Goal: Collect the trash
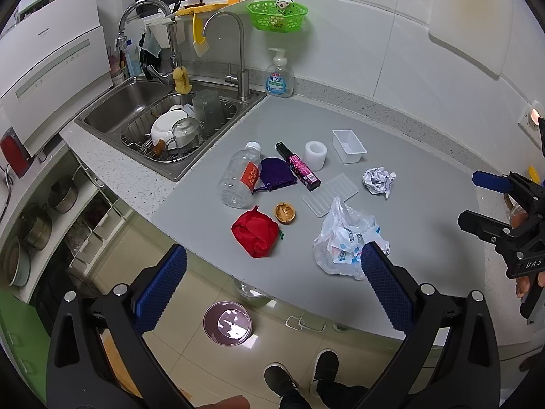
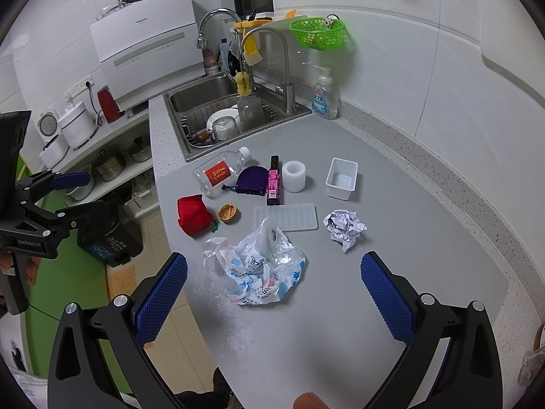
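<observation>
- One empty clear plastic bottle (image 2: 218,175), lying on its side on the surface (image 2: 408,238)
- One crumpled plastic bag (image 2: 255,269)
- One ball of crumpled paper (image 2: 344,226)
- One walnut shell half (image 2: 228,213)
- Two cloth pouches: one red (image 2: 192,214), one purple (image 2: 252,180)
- One black-and-pink box (image 2: 274,180)
- One white cylinder (image 2: 293,176)
- One white plastic tray (image 2: 341,178)
- One ribbed translucent lid (image 2: 286,216)
- One soap dispenser (image 2: 323,97)
- Two taps over the sink (image 2: 177,102)

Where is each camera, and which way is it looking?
Left wrist: on the left gripper, above the counter's edge, facing the sink; its open blue fingers and the person's shoes show.
Right wrist: on the right gripper, facing the mat; its open fingers show.
Shared: plastic bag, crumpled paper, bottle.
</observation>
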The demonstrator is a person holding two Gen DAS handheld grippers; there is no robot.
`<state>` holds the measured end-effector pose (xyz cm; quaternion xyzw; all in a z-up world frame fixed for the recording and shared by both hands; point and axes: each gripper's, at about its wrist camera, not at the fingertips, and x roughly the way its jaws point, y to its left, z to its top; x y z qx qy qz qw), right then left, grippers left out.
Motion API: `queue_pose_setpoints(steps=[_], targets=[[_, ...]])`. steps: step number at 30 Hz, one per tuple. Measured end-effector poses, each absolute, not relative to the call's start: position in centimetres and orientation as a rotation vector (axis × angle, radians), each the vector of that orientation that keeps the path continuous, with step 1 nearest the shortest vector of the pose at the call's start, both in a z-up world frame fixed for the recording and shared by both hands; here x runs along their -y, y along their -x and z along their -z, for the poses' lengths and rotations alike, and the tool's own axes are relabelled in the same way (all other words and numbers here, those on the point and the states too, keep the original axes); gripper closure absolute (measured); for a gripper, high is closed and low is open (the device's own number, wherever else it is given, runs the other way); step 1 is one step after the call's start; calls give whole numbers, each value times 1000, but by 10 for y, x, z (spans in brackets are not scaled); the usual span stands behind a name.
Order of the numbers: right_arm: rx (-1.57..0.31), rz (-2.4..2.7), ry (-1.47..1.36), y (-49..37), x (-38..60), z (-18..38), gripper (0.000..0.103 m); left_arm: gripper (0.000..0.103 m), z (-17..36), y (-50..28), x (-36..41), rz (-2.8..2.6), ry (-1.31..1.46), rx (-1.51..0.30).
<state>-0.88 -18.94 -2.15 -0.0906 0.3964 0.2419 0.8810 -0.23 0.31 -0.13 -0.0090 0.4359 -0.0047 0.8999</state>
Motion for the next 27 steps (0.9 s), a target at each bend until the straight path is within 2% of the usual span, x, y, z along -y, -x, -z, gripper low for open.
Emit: queue_pose_setpoints(steps=[27], targets=[[-829, -503, 190, 8, 188, 23, 5, 3, 3, 0, -5, 13, 24, -905]])
